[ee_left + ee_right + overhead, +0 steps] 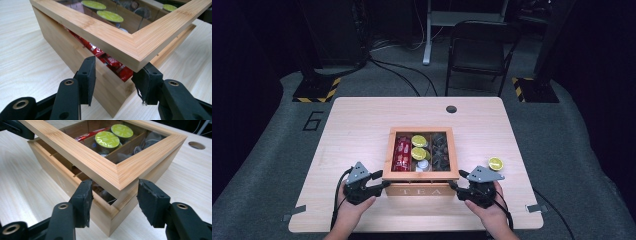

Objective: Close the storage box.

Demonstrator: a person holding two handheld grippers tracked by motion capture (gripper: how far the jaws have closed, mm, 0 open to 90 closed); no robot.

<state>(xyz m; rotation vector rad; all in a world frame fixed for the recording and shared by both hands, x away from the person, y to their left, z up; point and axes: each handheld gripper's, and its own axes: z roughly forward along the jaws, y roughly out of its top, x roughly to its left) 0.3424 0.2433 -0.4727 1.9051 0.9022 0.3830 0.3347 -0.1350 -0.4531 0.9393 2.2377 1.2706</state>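
Note:
A wooden tea box stands mid-table, its glass-windowed lid hanging slightly ajar along the front edge. Red packets, green-topped capsules and dark items lie inside. My left gripper sits at the lid's front left corner. In the left gripper view its jaws straddle that lid corner, and the left gripper is open, its pads not pressing. My right gripper is at the front right corner. In its own view the right gripper is open, with gaps on both sides of the lid corner.
A green-topped capsule lies loose on the table to the right of the box. A cable hole is near the table's far edge. A folding chair stands behind the table.

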